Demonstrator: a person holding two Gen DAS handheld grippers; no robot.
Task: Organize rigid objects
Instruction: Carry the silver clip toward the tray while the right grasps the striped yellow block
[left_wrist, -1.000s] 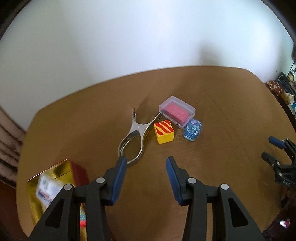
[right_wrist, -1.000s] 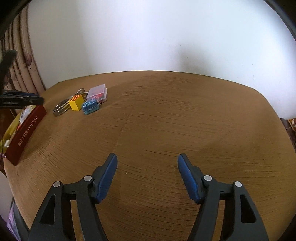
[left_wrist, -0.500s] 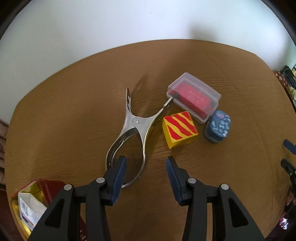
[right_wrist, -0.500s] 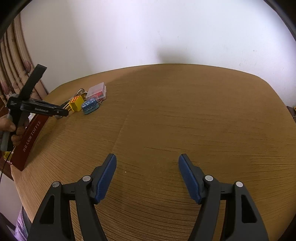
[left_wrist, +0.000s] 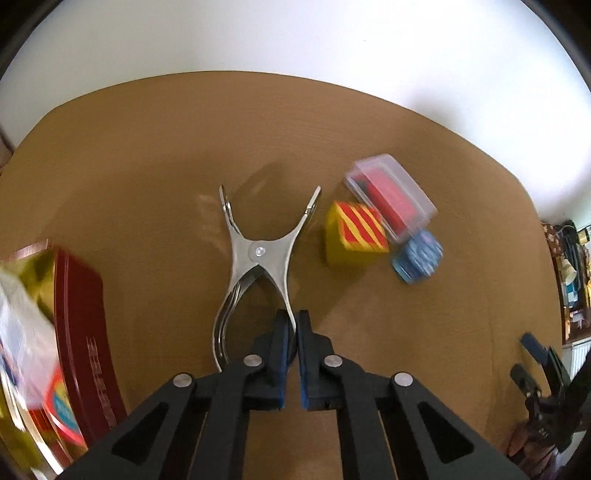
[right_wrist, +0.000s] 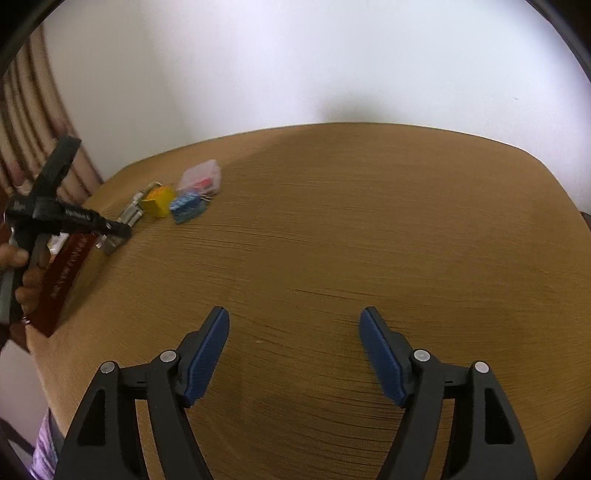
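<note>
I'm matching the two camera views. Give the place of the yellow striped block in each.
Left wrist: yellow striped block right of centre, beside the metal clamp.
Right wrist: far left, small, beside the clamp.
Shared landmark: the clear box behind it.

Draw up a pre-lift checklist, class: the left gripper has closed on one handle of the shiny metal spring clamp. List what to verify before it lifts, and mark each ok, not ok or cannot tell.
1. Left gripper shut on the shiny metal spring clamp, with one handle between its pads: ok.
2. Grip well seated on that handle: cannot tell, only the handle's end is pinched.
3. Clamp's tips clear of the yellow cube with red stripes: ok, a gap shows.
4. Clear plastic case with red contents and small blue patterned object out of the way: ok.
5. Red and gold tin open to receive: cannot tell, blurred.
6. Right gripper empty and well away, its jaws opening: ok.
</note>
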